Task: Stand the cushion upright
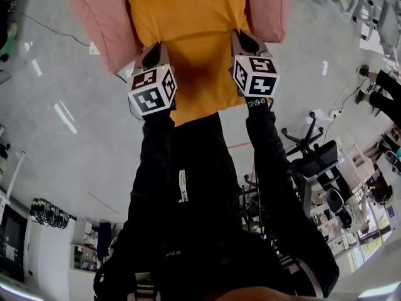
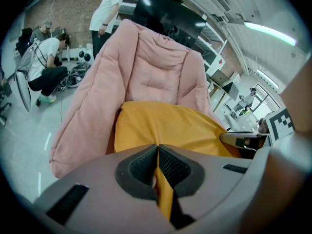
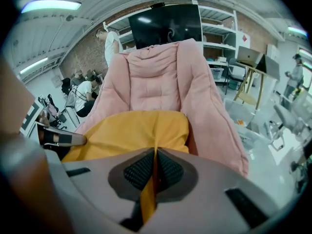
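1. Cushion (image 1: 187, 24): yellow and soft. It lies on the seat of the pink chair (image 2: 158, 65), with its far edge at the foot of the backrest and its near edge towards the person. It is not yet upright.

2. Left gripper (image 2: 157, 173): jaws closed on a thin fold of the cushion's cover at the near edge, left side. Yellow cloth shows between the ribbed pads.

3. Right gripper (image 3: 155, 173): jaws likewise closed on a fold of cover at the near edge, right side. The head view shows the two grippers well apart, with the cushion's middle between them.

4. Step in hand, as judged: the grip is made on both sides and the near edge is being taken up. The far edge rests on the seat, so this is the start of the tilt, not its end.

5. Next move calls for:
   - raising both grippers together and level, so the cushion pivots on its far edge;
   - carrying the held edge up and towards the backrest until the cushion stands against it;
   - opening the jaws only once it leans securely.

6. Risk, as judged: each hold takes cloth only, not filling. The cover may slip from the pads, or the body may sag and fold between the grippers.
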